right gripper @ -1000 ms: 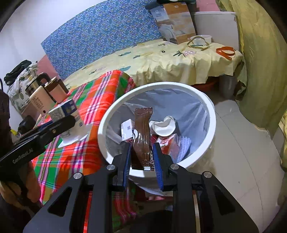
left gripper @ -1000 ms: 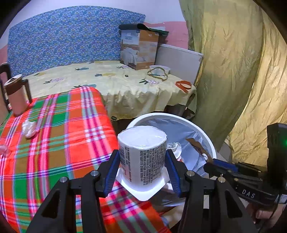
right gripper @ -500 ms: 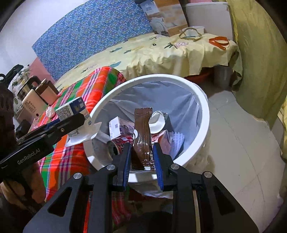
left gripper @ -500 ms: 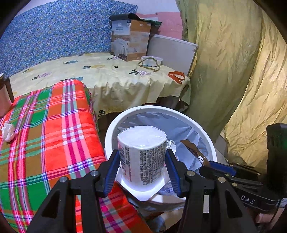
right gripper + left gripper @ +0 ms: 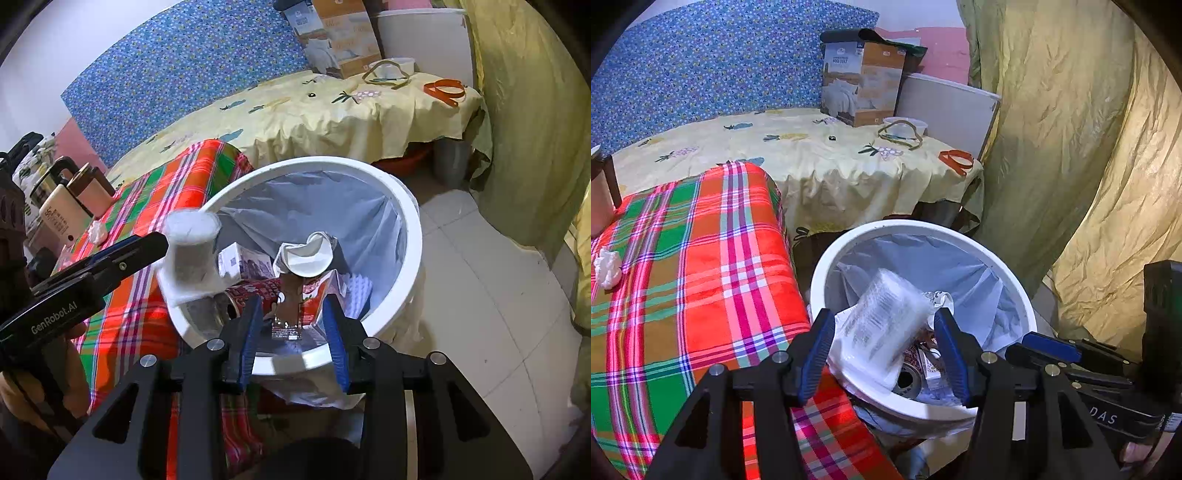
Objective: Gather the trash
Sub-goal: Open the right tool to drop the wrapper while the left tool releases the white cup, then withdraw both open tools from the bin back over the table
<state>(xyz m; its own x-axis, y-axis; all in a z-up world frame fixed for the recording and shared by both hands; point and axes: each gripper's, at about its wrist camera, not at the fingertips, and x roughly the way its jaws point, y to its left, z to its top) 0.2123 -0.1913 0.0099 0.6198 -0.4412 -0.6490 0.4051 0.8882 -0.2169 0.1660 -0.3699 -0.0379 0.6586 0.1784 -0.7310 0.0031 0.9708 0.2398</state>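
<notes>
As tools (image 5: 884, 345) (image 5: 293, 332) open, cup (image 5: 882, 325), wrapper (image 5: 290, 306) released

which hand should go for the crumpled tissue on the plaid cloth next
Left. The left gripper is opening beside the plaid cloth holding the crumpled tissue; the right gripper hangs over the trash bin.

A home bedroom: bed under a yellow fruit-print sheet (image 5: 820, 155), blue floral headboard (image 5: 713, 70), draped curtain (image 5: 1071, 147), plaid-covered table (image 5: 701, 258), lined waste bin (image 5: 923, 229).
</notes>
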